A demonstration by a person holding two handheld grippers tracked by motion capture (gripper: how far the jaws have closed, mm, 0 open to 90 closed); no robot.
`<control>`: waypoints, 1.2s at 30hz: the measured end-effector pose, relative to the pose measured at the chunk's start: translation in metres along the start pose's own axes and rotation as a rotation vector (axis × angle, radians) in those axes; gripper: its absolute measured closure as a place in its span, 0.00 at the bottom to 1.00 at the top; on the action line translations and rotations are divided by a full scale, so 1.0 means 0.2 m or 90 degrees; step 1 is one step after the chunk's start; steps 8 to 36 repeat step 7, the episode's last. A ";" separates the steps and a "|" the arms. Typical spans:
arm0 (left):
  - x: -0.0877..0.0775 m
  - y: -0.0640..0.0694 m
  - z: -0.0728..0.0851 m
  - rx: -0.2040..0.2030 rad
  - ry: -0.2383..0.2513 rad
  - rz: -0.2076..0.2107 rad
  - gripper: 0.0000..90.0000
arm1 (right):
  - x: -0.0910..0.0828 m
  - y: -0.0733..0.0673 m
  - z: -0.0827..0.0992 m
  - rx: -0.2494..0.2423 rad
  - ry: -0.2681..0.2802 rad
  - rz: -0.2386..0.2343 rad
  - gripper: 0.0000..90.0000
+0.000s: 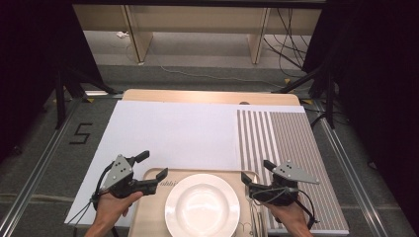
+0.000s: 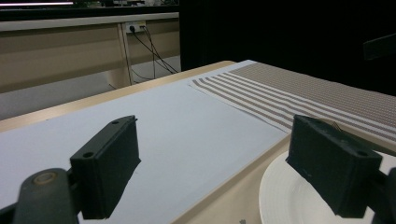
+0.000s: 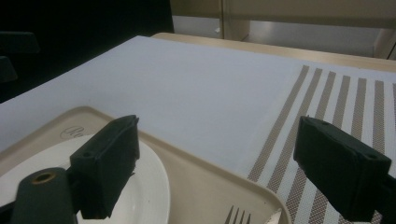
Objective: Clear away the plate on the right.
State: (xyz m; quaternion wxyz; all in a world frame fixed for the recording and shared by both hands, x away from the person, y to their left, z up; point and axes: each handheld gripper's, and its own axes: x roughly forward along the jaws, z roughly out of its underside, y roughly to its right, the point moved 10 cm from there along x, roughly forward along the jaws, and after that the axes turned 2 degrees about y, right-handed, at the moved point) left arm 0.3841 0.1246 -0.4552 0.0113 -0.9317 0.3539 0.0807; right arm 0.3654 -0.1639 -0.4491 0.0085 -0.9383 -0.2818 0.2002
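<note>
A round white plate (image 1: 202,205) lies on a beige tray (image 1: 152,210) at the table's near edge. My left gripper (image 1: 153,165) hovers open over the tray's far left corner, nothing between its fingers. My right gripper (image 1: 257,171) stands open at the tray's far right corner. In the left gripper view, the left gripper (image 2: 219,163) spans the white mat and the plate (image 2: 289,196). In the right gripper view, the right gripper (image 3: 224,172) straddles the tray's rim (image 3: 196,156), with the plate (image 3: 149,196) and a fork's tines (image 3: 238,215) below.
A large white mat (image 1: 178,131) covers the middle of the table. A brown-and-white striped placemat (image 1: 286,138) lies along the right side. The fork (image 1: 254,217) rests on the tray's right edge. Black stands and cables surround the table on the floor.
</note>
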 end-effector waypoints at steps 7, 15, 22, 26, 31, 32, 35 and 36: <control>0.00 0.00 0.00 0.001 0.000 -0.001 0.18 | 0.00 0.00 0.00 0.000 0.003 0.003 0.17; 0.00 0.00 0.00 0.001 0.000 -0.001 0.18 | 0.00 0.00 0.00 0.000 0.003 0.003 0.17; 0.00 0.00 0.00 0.001 0.000 -0.001 0.18 | 0.00 0.00 0.00 0.000 0.003 0.003 0.17; 0.00 0.00 0.00 0.001 0.000 -0.001 0.18 | 0.00 0.00 0.00 0.000 0.003 0.003 0.17; 0.00 0.00 0.00 0.001 0.000 -0.001 0.18 | 0.00 0.00 0.00 0.000 0.003 0.003 0.17; 0.00 0.00 0.00 0.001 0.000 -0.001 0.18 | 0.00 0.00 0.00 0.000 0.003 0.003 0.17; 0.00 0.00 0.00 0.001 0.000 -0.001 0.18 | 0.00 0.00 0.00 0.000 0.003 0.003 0.17; 0.00 0.00 0.00 0.001 0.000 -0.001 0.18 | 0.00 0.00 0.00 0.000 0.003 0.003 0.17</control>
